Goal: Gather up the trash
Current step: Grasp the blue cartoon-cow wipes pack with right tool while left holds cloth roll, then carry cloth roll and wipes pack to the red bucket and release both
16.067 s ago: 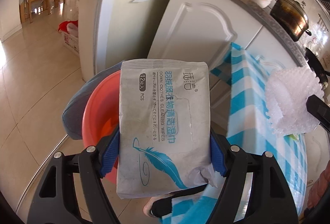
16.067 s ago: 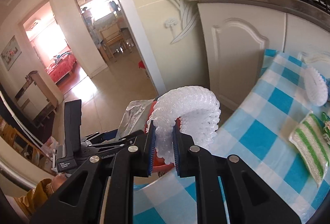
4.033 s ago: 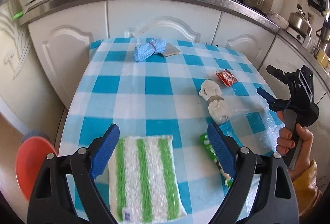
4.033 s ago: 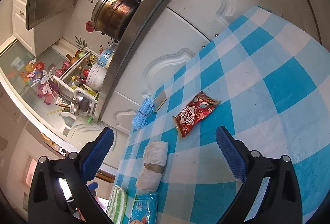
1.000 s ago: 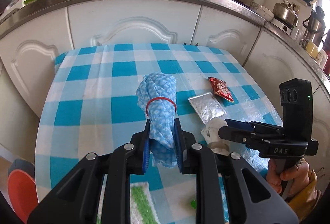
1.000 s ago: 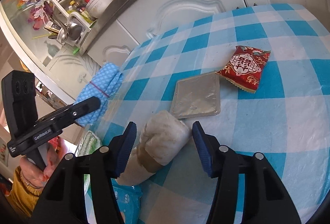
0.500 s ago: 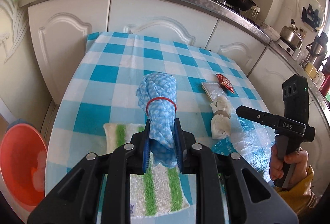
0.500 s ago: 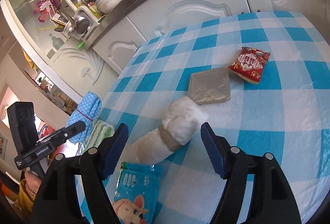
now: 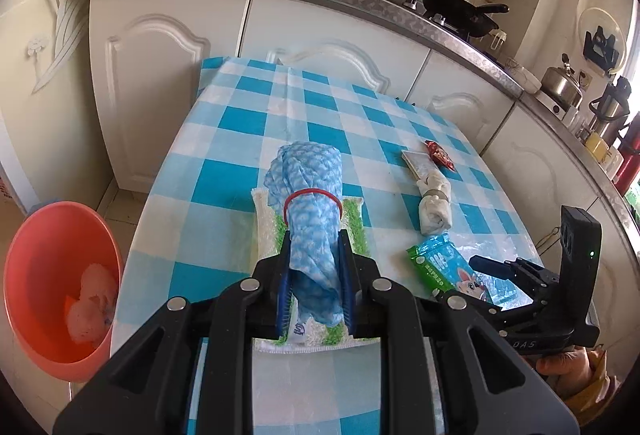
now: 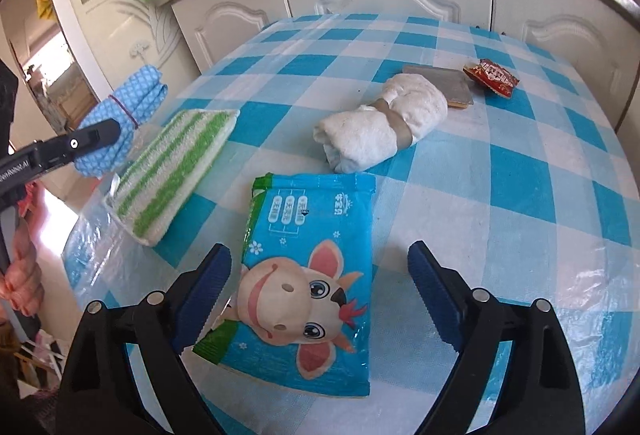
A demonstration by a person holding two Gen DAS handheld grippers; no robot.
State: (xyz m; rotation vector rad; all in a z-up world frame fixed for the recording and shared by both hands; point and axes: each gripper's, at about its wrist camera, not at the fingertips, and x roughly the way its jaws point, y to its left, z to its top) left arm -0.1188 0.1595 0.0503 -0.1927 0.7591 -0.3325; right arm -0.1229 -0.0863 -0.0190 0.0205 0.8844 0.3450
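My left gripper [image 9: 315,255] is shut on a blue patterned cloth roll [image 9: 310,203] bound by a red rubber band, held above the table's near left part; it also shows in the right wrist view [image 10: 120,119]. My right gripper [image 10: 320,287] is open, its jaws on either side of a blue wipes pack with a cartoon face [image 10: 308,275], which lies flat on the checked tablecloth [image 10: 520,171]. The pack also shows in the left wrist view [image 9: 448,271]. An orange basin [image 9: 52,283] stands on the floor left of the table with white trash inside.
On the table lie a green-striped cloth [image 10: 172,171], a taped white cloth roll [image 10: 380,123], a silver foil packet [image 10: 448,83] and a red snack wrapper [image 10: 491,77]. White kitchen cabinets [image 9: 160,75] and a counter with pots stand behind the table.
My left gripper has drawn back toward the near table edge with the blue roll. My right gripper has moved back and down over the wipes pack, still open.
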